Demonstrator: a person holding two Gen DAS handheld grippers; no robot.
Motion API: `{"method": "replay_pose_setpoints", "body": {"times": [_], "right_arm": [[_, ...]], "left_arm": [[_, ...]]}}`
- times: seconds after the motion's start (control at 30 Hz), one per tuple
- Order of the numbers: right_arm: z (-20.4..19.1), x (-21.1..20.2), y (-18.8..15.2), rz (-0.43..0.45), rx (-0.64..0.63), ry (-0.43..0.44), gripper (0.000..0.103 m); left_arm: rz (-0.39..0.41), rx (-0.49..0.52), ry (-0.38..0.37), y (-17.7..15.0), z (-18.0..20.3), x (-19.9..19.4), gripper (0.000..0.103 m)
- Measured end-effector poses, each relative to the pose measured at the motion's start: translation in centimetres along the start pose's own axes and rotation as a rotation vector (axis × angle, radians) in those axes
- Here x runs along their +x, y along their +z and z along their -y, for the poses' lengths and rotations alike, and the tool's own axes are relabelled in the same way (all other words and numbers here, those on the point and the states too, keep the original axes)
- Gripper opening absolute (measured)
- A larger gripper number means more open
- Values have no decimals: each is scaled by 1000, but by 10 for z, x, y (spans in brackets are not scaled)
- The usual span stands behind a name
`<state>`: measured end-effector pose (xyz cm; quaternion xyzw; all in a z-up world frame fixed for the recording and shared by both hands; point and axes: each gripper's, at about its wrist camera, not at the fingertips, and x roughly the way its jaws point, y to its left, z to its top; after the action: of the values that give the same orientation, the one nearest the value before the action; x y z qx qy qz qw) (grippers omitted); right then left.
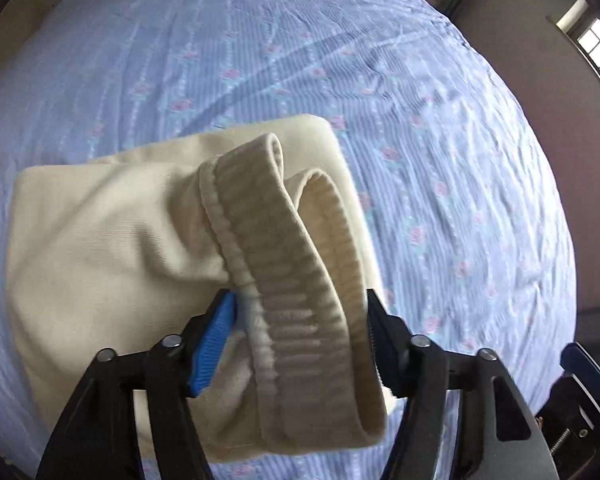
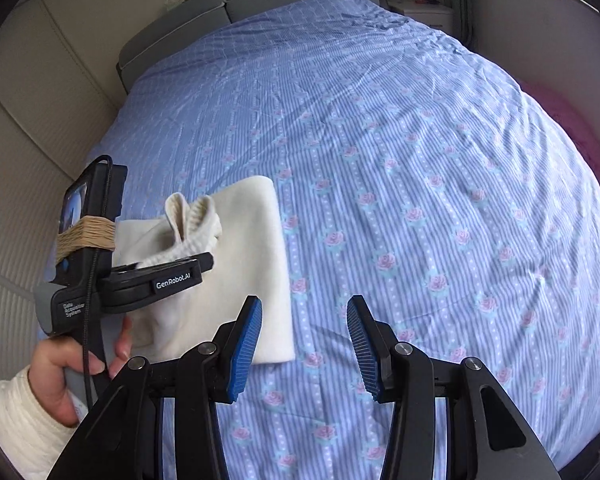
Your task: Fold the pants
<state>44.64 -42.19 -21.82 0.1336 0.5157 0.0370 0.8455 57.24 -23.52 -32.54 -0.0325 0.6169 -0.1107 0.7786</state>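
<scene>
Folding step: laying the ribbed cuff end of the cream pants (image 1: 148,240) over the already doubled body on the bed (image 1: 440,160); by the look of it the last fold is being set down.
Left gripper (image 1: 300,340): tilted steeply down over the bundle, jaws standing well apart with the ribbed cuffs (image 1: 292,280) lying between them; the blue pad on one side sits just beside the cuff seam, the other jaw near the cuff's outer edge. No pad visibly presses the cloth, so the hold reads as let go.
Right gripper (image 2: 304,344): jaws part-open with only striped bedsheet between them, holding nothing; the pants lie just beyond and to the side of its left jaw.
Pants: a compact cream rectangle on the flowered blue sheet, cuffs heaped loose on top and partly standing up, not yet flat.
Person: a hand (image 2: 72,368) in a cream knit sleeve grips the left tool's handle, seen from the right wrist view.
Next move, as judged: lift the left jaws clear without dragging the cuffs, then press or smooth the raised cuffs so they lie flat within the bundle's outline.
Risk: the springy ribbing may catch on a pad and pull the fold open.
</scene>
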Motion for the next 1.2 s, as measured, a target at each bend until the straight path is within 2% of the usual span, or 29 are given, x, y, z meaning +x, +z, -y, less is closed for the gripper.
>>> {"method": "replay_pose_setpoints", "body": {"times": [0.1,0.17,0.2,0.23,0.37,0.47,0.6,0.73,0.83,0.97,1.0,1.1,1.2], "right_arm": [[8,6,6,-16,7,4,46],[8,7,11,-15,-1,15,46],[7,8,14,-12,-6,24,46],[5,10,17,-10,-14,38,46],[-15,26,28,-19,-51,132,46],[-39,50,37,-40,-90,212,46],[-72,88,50,-68,-154,228,46],[-97,122,64,-90,-214,210,46],[-112,147,73,-117,-252,180,46],[-112,180,76,-199,-206,138,45],[-111,183,76,-213,-192,134,42],[-110,178,78,-201,-213,91,14],[-100,157,86,-173,-139,167,9]], "left_arm": [[26,-27,-63,-2,-3,-19,66],[99,-44,-90,-11,-11,-50,67],[137,-54,-82,-14,-18,-65,72],[171,-65,-59,-15,-29,-80,78],[221,-89,119,-18,-92,-98,78],[188,-118,220,-27,-141,-89,78],[135,-193,258,-45,-182,-69,78],[64,-257,200,-66,-200,-44,75],[12,-264,154,-80,-199,-25,75],[4,-222,186,-95,-188,-12,76],[6,-214,190,-97,-186,-11,76],[5,-187,188,-99,-181,-12,76],[-2,-156,186,-99,-174,-15,76]]}}
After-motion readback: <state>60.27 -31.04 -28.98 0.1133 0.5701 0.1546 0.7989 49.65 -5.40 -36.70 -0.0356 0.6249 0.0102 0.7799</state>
